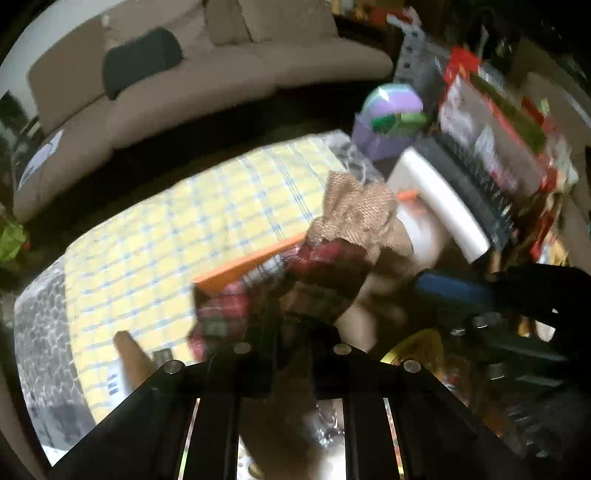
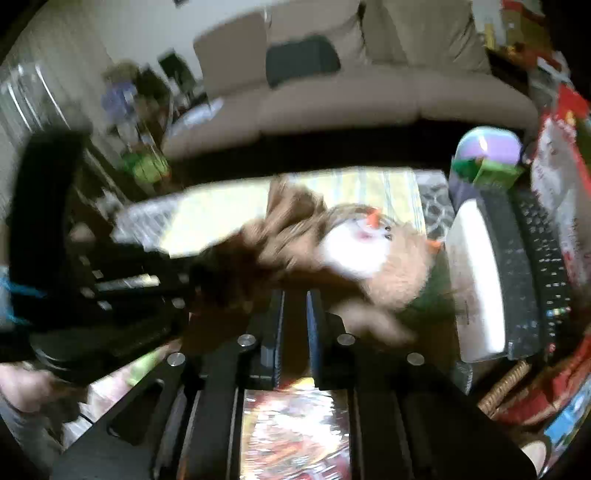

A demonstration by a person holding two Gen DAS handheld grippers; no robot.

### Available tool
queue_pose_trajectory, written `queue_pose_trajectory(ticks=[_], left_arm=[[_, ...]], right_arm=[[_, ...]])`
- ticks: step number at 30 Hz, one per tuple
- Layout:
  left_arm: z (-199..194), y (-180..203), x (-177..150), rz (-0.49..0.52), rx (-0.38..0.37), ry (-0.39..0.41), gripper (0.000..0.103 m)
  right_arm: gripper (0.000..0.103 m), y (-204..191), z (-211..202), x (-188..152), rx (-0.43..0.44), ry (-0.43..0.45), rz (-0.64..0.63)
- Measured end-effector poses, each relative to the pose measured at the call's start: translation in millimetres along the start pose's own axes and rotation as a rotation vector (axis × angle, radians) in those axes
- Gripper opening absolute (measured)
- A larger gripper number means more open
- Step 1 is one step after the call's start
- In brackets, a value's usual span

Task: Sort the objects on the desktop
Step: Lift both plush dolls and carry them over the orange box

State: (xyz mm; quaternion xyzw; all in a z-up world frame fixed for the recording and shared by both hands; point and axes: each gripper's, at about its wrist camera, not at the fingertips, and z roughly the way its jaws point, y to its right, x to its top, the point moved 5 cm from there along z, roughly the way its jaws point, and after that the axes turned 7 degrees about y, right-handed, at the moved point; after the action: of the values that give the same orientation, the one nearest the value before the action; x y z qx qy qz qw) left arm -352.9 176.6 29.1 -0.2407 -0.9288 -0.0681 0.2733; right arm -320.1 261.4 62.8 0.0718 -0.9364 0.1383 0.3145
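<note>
Living room swinging past in a blur, sofa holding the back of the shot

A long beige sofa (image 1: 207, 74) is stretching across the far side of the room, with a dark cushion (image 1: 142, 59) lying against its backrest and a pale sheet sitting on the seat at its left end. A pale wall (image 2: 110, 33) is rising behind it, with something small and dark hanging on it, too smeared to read. The floor between sofa and desk (image 1: 44, 332) is lying in deep shadow. The desk's grey patterned top is catching bright glare under a yellow checked cloth (image 1: 177, 236). Left of the sofa, a cluttered shelf unit (image 2: 136, 122) is blurring past.
</note>
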Motion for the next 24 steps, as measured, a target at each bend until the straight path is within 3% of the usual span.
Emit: queue_pose_trajectory(ticks=[4,8,12,14,16,19,24], left_arm=[[32.7,13.8,-18.3,0.099,0.060,-0.089,0.012],[55.6,16.0,-43.8,0.133,0.035,-0.185,0.016],[51.7,11.7,-50.3,0.085,0.012,-0.171,0.016],[46.1,7.9,-46.9,0.054,-0.007,-0.162,0.016],[43.3,4.8,-44.5,0.047,-0.004,-0.161,0.016],[42.6,1.8,-43.1,0.020,-0.017,-0.162,0.016],[35.1,-12.6,-35.7,-0.083,-0.096,-0.128,0.016]], right_arm=[[0.011,16.8,23.2,-19.6,-0.015,-0.112,0.060],[0.014,35.6,2.4,-18.4,-0.060,-0.085,0.064],[0.020,42.7,2.9,-18.2,-0.074,-0.105,0.072],[0.056,39.7,13.3,-25.6,-0.077,-0.131,0.047],[0.068,34.4,22.0,-32.9,-0.086,-0.140,0.016],[0.068,36.0,36.5,-34.7,-0.129,-0.172,-0.010],[0.055,39.1,56.2,-34.4,-0.169,-0.225,-0.038]])
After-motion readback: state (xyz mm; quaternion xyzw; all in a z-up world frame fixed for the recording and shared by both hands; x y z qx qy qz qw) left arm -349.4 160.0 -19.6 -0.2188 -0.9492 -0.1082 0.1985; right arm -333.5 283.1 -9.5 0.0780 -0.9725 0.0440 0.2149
